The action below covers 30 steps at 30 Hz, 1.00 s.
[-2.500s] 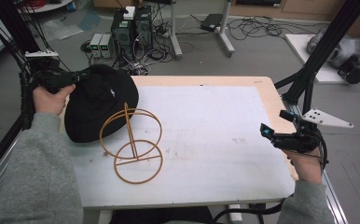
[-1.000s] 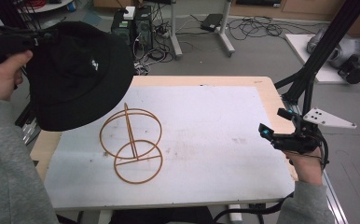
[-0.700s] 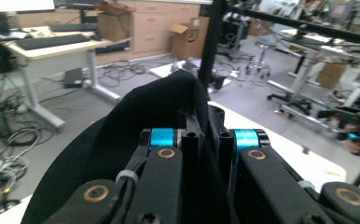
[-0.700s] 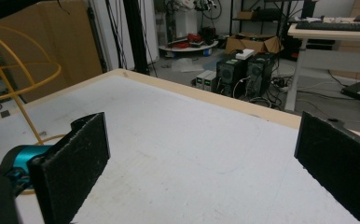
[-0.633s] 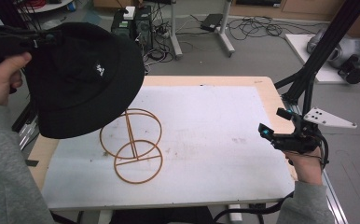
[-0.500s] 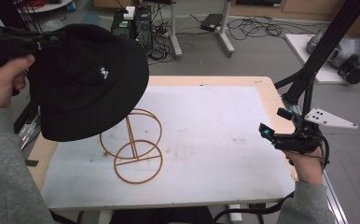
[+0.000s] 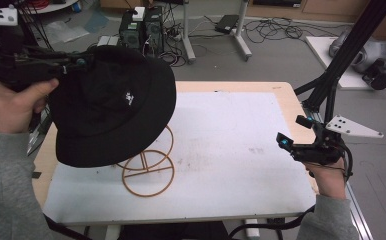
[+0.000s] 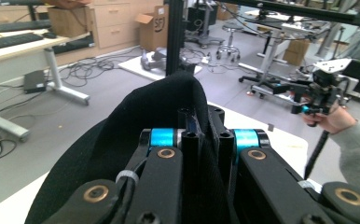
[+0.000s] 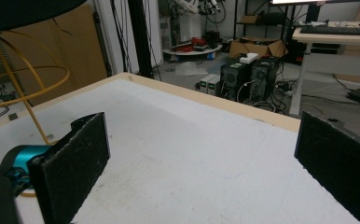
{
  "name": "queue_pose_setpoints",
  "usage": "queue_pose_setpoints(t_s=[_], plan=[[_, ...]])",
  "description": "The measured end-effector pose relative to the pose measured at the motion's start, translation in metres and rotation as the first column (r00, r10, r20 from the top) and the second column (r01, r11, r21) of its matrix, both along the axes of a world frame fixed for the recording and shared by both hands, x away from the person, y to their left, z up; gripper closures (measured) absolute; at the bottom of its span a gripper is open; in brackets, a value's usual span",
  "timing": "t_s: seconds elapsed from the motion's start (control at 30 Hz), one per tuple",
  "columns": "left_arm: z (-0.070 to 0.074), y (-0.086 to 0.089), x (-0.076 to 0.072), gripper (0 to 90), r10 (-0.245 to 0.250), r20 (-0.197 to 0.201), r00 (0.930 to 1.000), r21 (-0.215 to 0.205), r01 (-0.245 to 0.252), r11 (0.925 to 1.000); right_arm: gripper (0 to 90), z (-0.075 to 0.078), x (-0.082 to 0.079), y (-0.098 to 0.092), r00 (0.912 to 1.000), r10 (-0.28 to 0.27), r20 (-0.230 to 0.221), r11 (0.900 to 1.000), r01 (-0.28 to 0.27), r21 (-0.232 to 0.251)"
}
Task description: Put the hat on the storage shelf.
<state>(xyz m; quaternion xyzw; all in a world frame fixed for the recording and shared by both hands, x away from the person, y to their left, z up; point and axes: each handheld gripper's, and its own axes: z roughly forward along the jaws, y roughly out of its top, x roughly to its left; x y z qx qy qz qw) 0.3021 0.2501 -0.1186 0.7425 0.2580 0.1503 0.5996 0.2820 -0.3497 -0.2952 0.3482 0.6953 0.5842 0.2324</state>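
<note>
High view: my left gripper [image 7: 78,62] clenched the brim of the black hat [image 7: 113,112], held in the air over the wire stand [image 7: 147,165] near the table's [image 7: 241,150] left edge. My right gripper [image 7: 291,132] hung over the right edge, bare tabletop between. Left gripper view: jaws pinched hat fabric [image 8: 169,112]. Right gripper view: jaws stood wide apart, the far table edge beyond them.
</note>
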Motion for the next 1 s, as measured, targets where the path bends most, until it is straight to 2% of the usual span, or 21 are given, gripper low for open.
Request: queue_pose_setpoints(t_s=[0.13, 0.43, 0.5, 0.8, 1.0], plan=[[-0.004, -0.007, -0.005, 85.7, -0.032, -0.004, 0.9995, -0.016, 0.032, 0.9994, 2.3, 0.0, 0.0, 0.001, 1.0, 0.004, 0.006, 1.0, -0.004, -0.004], [-0.02, -0.023, -0.017, 85.7, -0.063, -0.015, 0.9979, 0.002, 0.063, 0.998, 2.3, 0.002, -0.002, 0.003, 0.9999, 0.01, 0.011, 1.0, -0.01, -0.001], [-0.025, -0.026, -0.019, 85.7, -0.069, -0.018, 0.9974, -0.005, 0.069, 0.9976, 2.3, 0.002, -0.002, 0.005, 0.9998, 0.015, 0.014, 1.0, -0.015, -0.002], [-0.038, -0.037, -0.028, 85.6, -0.086, 0.004, 0.9963, -0.023, 0.086, 0.996, 2.3, 0.003, -0.002, 0.01, 0.9994, 0.033, 0.011, 0.999, -0.033, -0.014], [-0.046, -0.049, -0.031, 85.6, -0.116, -0.002, 0.9932, 0.002, 0.116, 0.9932, 2.3, 0.005, -0.004, 0.011, 0.9993, 0.034, 0.017, 0.999, -0.034, -0.016]])
